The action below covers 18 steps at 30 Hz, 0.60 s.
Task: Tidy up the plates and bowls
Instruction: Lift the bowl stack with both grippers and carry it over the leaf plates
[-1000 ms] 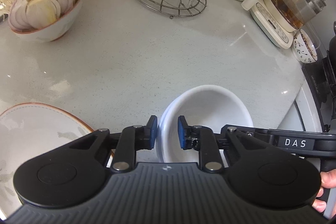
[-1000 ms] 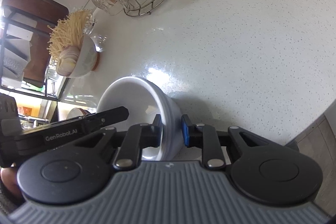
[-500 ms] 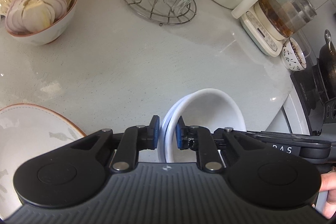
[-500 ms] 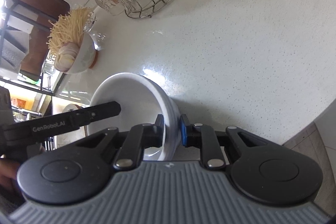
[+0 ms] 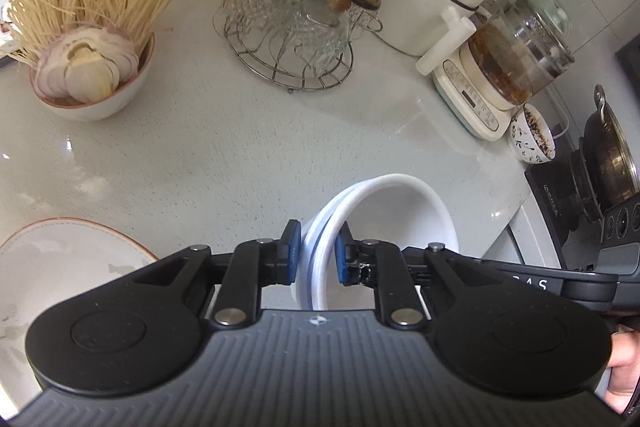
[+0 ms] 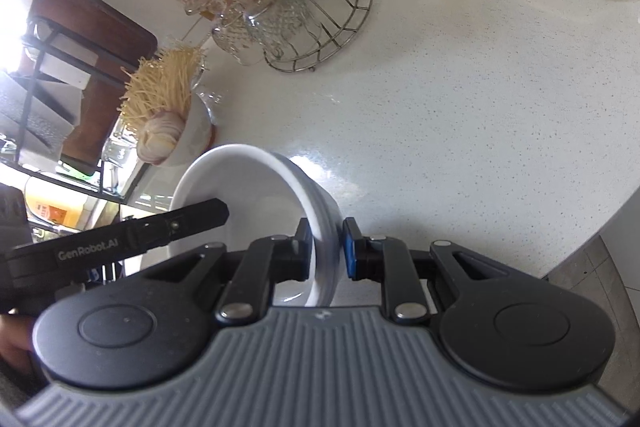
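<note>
I have both tongs clamped on the same white bowls (image 5: 400,211), two nested together and lifted off the bench (image 5: 248,147). My left tongs (image 5: 316,259) pinch the stack's near-left rim at lower centre of the left view, blue pads on either side of the doubled wall. My right tongs (image 6: 326,249) grip the opposite rim at lower centre of the right view, where the bowls (image 6: 248,187) tilt with their opening toward the left of frame.

In the left view, open speckled bench runs across the middle of the frame. A brown-rimmed plate (image 5: 60,267) sits at lower left, just beside my left tongs. Upper left holds the noodle bowl (image 5: 92,79) with onion and garlic; the wire rack of glasses (image 5: 292,39) stands at top centre. On the right the bench edge falls away toward a stove with a dark pot (image 5: 608,155), with a small patterned bowl (image 5: 532,135) and a glass kettle (image 5: 516,55) near that edge.
</note>
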Motion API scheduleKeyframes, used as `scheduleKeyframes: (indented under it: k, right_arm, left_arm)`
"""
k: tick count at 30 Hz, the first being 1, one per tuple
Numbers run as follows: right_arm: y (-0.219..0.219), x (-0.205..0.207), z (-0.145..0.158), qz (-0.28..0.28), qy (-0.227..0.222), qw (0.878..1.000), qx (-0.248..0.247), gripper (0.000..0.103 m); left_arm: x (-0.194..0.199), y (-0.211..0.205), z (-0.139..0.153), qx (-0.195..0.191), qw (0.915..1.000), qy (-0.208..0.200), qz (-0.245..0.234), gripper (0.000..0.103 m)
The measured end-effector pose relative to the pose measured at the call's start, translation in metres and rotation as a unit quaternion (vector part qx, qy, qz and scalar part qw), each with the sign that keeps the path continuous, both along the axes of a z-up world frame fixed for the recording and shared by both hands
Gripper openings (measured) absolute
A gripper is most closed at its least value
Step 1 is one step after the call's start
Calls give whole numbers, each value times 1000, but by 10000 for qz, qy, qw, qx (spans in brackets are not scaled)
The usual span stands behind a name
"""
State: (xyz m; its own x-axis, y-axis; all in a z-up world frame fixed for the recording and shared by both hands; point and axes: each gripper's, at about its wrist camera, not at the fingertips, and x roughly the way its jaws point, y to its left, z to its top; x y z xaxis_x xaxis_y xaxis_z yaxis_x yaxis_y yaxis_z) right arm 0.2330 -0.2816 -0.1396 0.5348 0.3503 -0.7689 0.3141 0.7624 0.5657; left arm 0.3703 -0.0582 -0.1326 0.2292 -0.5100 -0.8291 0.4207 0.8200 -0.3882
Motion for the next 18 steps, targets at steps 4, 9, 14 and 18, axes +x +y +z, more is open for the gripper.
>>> scheduleKeyframes:
  k: [4,9,14,18]
  right_arm:
    - [7,3,10,79,-81,9999,-40,19]
    - [20,9,27,272,-222,9992,-192,19]
    - [33,19,35,466,-313,9984,-108,19]
    - [47,27,39,717,-326,9969,-65,19]
  left_arm:
    - [-4,10,13,-37,9999,-94,90,20]
    - [-6,28,27,-132,9992,-215,301,20]
    - [-7,48,40,-169,9978,-397,503,20]
    - [-8,69,47,-268,9953,-459,815,20]
